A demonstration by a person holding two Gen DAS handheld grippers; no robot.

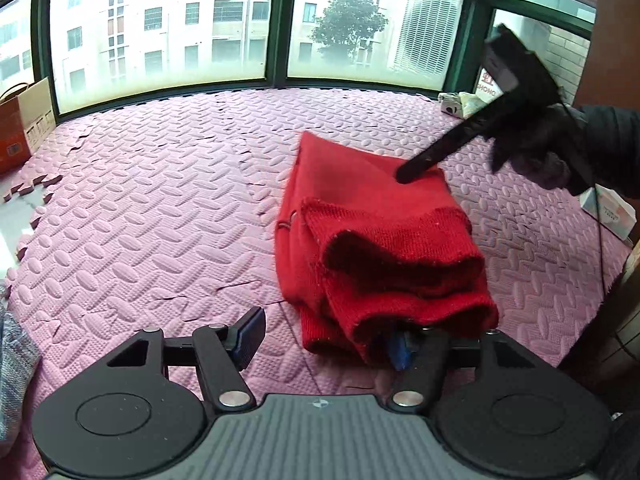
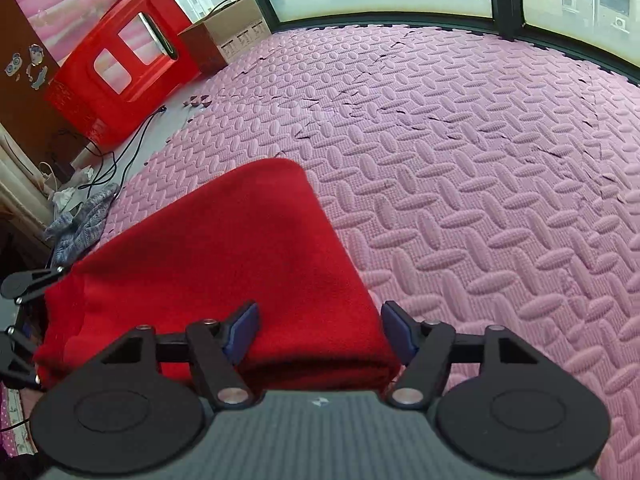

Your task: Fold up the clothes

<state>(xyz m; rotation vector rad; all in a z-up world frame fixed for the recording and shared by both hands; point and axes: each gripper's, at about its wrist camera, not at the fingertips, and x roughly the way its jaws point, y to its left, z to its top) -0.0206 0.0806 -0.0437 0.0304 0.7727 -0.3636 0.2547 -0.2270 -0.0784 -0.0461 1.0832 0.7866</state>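
Left wrist view: the left gripper (image 1: 324, 340) stands spread, one pad clear on the mat, the other hidden under the ribbed hem of the red sweater (image 1: 372, 240); no pinch is visible. Right wrist view: the right gripper (image 2: 318, 334) straddles the folded edge, pads apart, not pressing. The sweater lies folded on the pink foam mat (image 2: 460, 180). Risk: closing on one layer only would drag the fold open; the thick hem may slip.

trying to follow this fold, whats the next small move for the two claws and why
Probably close both on the folded red knit garment: the right claw straddles one end with pads off it, and the left claw has the ribbed end draped over one finger.
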